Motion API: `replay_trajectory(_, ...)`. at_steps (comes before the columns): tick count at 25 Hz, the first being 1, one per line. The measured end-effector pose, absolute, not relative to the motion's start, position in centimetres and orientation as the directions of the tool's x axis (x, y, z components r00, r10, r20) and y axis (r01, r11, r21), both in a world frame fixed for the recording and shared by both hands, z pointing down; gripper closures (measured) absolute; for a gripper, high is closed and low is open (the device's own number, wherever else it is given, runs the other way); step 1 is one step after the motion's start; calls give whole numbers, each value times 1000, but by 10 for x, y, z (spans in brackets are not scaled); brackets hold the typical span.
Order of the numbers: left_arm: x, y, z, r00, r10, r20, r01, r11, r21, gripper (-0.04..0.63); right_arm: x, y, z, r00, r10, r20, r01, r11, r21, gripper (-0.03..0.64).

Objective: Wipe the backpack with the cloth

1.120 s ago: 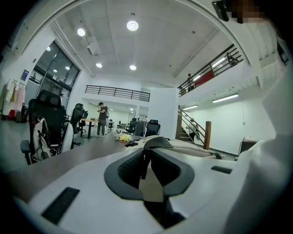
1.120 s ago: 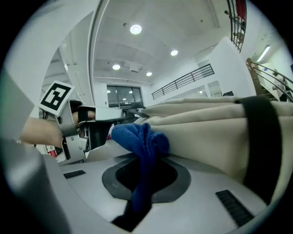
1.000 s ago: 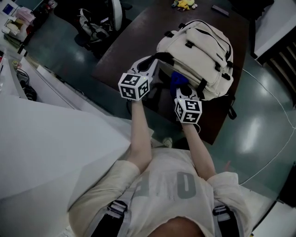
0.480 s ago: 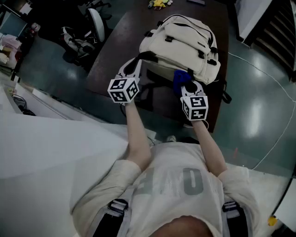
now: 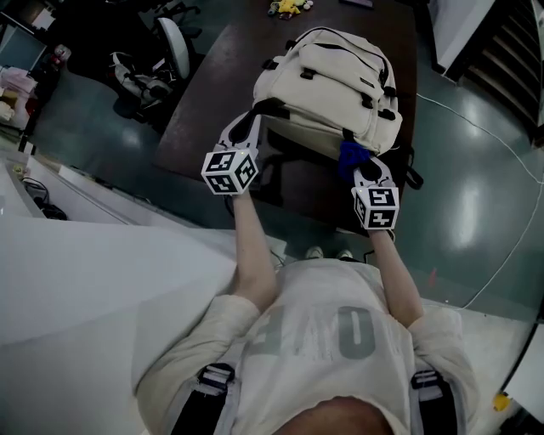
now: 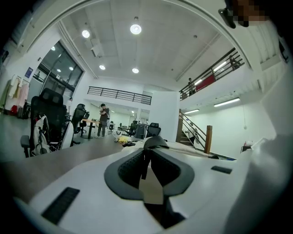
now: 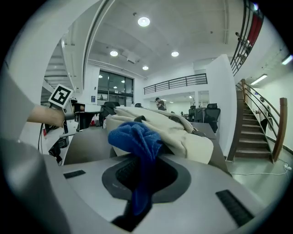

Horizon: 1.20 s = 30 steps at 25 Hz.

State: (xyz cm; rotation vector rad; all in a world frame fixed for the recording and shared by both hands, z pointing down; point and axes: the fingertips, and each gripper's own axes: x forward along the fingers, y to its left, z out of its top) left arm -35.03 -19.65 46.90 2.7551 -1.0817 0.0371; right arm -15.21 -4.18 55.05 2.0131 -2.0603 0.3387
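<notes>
Head view: one cream backpack [image 5: 327, 81] lies on a dark desk [image 5: 204, 102] and fills most of its right half. There are two grippers, both at the pack's near edge.

The left gripper [image 5: 252, 119] sits at the near left corner. Its jaws are pinched together on a thin black strap [image 6: 145, 161] of the backpack. The right gripper [image 5: 360, 166] sits at the near right corner, jaws clamped on the one blue cloth [image 5: 351, 153]. The bunched top of the cloth rests against the pack's near side. Seen along that gripper, the cloth hangs down between the jaws and blocks part of the pack behind it.

At the far end of the desk lies one yellow soft toy [image 5: 287, 7], well apart from the pack. Left of the desk stands an office chair [image 5: 174, 42] with a white back. On the floor to the right trails one pale cable [image 5: 501, 140]. Two shoes [image 5: 314, 253] show just below the near desk edge. Far back in the room a person [image 6: 104, 119] stands by other desks, and a staircase [image 7: 256, 128] rises on the right.
</notes>
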Motion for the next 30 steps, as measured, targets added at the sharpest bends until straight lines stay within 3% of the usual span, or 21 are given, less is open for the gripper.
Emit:
replay_trajectory(20, -352, -196, 483, 721, -682, 121, -693, -706, 149, 549, -121, -18, 567, 16, -919, 393, -999, -31, -32, 578)
replay_trajectory(30, -358, -185, 496, 654, -746, 124, -754, -628, 194, 548, -46, 10, 549, 151, -916, 372, -983, -179, -41, 578)
